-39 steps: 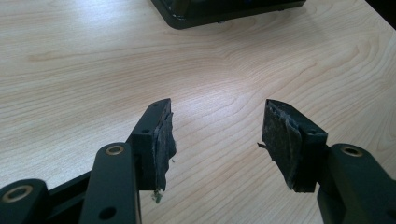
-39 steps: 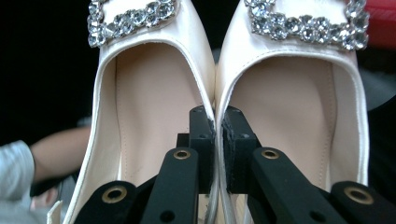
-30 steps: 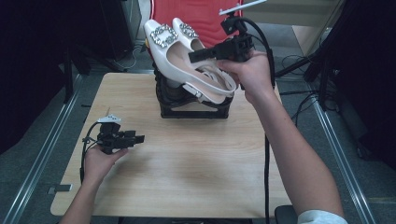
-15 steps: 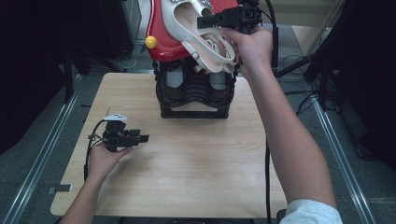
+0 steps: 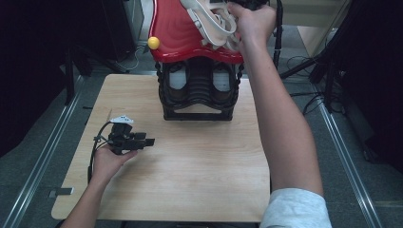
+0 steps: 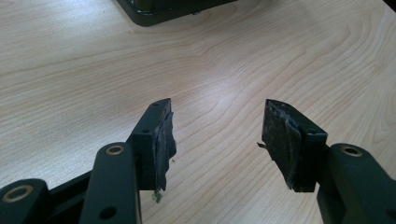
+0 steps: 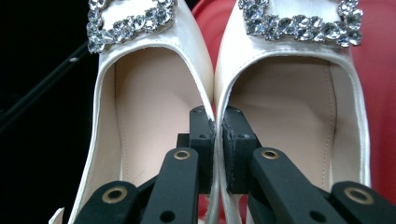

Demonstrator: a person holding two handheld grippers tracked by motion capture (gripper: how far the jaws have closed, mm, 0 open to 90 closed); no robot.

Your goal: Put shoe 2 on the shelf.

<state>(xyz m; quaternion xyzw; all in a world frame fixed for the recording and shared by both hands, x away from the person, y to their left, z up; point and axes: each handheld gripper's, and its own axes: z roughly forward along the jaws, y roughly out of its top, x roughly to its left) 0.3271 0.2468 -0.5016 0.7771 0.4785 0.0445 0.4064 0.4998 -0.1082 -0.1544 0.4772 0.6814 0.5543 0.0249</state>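
From the high view, a pair of white shoes (image 5: 214,21) hangs at the top centre of the frame, pale straps dangling, carried by the right hand (image 5: 254,21) in front of a glossy red surface (image 5: 183,40) with a small yellow ball (image 5: 153,42) on its left edge. Below it a black rack (image 5: 198,92) stands at the far end of a light wooden table (image 5: 190,175). Grey floor with metal rails flanks the table on both sides, and the room beyond is dark. At lower left the left gripper (image 5: 148,141) rests low over the wood, pointing right, with nothing in it.

In the left gripper view, the two black jaws stand well apart over bare wood grain (image 6: 219,60); their pads (image 6: 164,140) look worn. A corner of the rack (image 6: 163,9) shows at the top edge.

In the right gripper view, the right gripper (image 7: 218,135) at lower centre pinches the two adjoining inner walls of the shoes together. The shoes (image 7: 154,116) are white satin with cream insoles and rhinestone buckles (image 7: 299,23) along the top of the frame, red behind them.
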